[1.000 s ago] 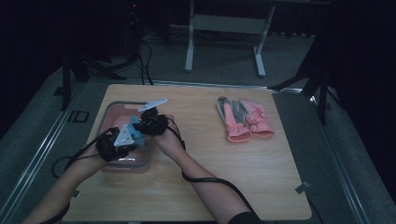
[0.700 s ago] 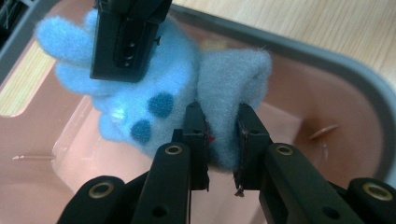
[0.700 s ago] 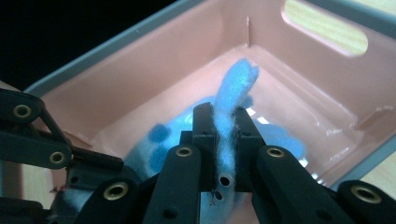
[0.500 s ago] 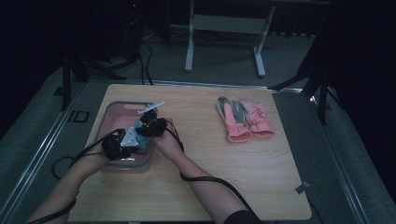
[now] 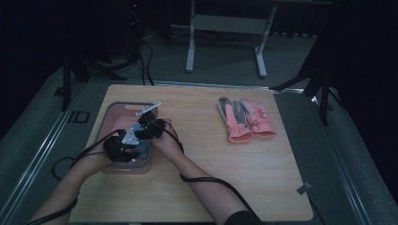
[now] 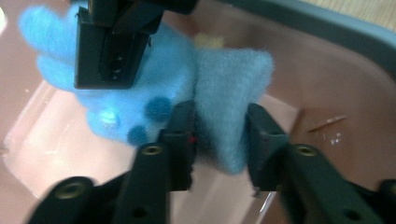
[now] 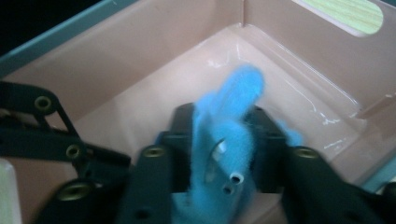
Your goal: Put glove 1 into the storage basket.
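Observation:
A fluffy blue glove (image 6: 154,88) with dark blue dots hangs inside a pink bin (image 5: 117,106) at the table's left. My left gripper (image 6: 219,135) is shut on its plain cuff end, one jaw on each side of the fabric. My right gripper (image 7: 224,154) is shut on another part of the same blue glove (image 7: 233,116), which stands up between its jaws. In the high view both grippers, left (image 5: 123,149) and right (image 5: 145,131), sit close together over the bin's near right part, with a bit of the blue glove (image 5: 141,143) between them.
A pair of pink and grey gloves (image 5: 246,119) lies flat at the right back of the wooden table (image 5: 211,178). The bin's walls (image 7: 299,51) stand close around both grippers. Cables trail from the grippers along the forearms. A metal stand is on the floor behind.
The two grippers have drawn slightly closer together over the bin; the left hand has edged right. Both stay shut on the blue glove.

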`<state>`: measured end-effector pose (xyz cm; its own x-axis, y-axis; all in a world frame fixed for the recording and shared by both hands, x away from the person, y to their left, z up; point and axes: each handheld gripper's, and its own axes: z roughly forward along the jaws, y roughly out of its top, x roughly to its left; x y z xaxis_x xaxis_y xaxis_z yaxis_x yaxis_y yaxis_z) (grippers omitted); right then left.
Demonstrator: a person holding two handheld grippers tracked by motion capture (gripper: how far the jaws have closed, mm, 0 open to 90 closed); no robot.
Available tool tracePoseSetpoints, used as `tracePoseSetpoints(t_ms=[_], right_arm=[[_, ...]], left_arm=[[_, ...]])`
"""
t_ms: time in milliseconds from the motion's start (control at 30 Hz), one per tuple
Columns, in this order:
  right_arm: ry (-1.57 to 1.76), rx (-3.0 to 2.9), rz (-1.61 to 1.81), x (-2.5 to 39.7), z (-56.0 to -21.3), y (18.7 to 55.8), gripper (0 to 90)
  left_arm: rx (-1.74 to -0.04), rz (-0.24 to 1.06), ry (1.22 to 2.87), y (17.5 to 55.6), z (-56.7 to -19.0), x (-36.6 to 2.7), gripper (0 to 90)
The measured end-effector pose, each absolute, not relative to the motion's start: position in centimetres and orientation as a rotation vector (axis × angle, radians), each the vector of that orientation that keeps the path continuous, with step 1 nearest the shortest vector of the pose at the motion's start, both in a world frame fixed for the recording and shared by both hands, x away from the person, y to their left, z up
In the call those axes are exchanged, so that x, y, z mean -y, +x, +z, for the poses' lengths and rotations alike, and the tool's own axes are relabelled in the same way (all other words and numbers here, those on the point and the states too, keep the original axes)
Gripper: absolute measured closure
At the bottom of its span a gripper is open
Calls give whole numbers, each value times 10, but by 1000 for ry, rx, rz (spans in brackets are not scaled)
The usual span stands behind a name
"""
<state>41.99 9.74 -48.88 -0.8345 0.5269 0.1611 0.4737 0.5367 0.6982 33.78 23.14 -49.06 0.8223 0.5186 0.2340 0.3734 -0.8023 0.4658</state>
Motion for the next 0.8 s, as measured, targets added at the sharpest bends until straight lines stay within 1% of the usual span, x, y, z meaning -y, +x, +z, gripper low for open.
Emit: tracePoseSetpoints(t_ms=[33, 100, 167, 200, 267, 333, 367, 433, 467, 533, 567, 600, 800], right_arm=[[886, -2696, 1189, -96, -490, 422, 544], [891, -2693, 1200, -94, -489, 423, 491], [902, -2690, 1233, -92, -487, 424, 428], [902, -2687, 1240, -91, -486, 424, 404], [899, -2686, 1281, -88, -482, 423, 339], [883, -2694, 1311, -84, -478, 424, 269], [882, -2696, 1326, -82, -476, 424, 265], [882, -2694, 1362, -78, -473, 424, 232], [878, -2695, 1381, -76, -471, 424, 214], [878, -2685, 1400, -71, -466, 424, 214], [878, -2685, 1400, -71, -466, 424, 214], [879, -2680, 1405, -70, -465, 424, 214], [839, -2661, 1420, -53, -455, 418, 200]], left_arm=[[-679, 495, 2589, 339, -490, -232, 619], [-692, 484, 2555, 340, -487, -234, 604], [-708, 492, 2538, 340, -487, -234, 564], [-727, 500, 2537, 339, -488, -234, 520], [-775, 568, 2526, 337, -488, -234, 446], [-808, 582, 2489, 335, -488, -235, 312], [-827, 588, 2468, 334, -487, -236, 283], [-855, 559, 2423, 334, -483, -240, 278], [-878, 554, 2396, 333, -481, -243, 258], [-915, 560, 2333, 332, -476, -248, 254], [-915, 560, 2333, 332, -476, -248, 254], [-952, 557, 2280, 330, -469, -252, 254], [-1001, 545, 2198, 323, -452, -254, 254]])
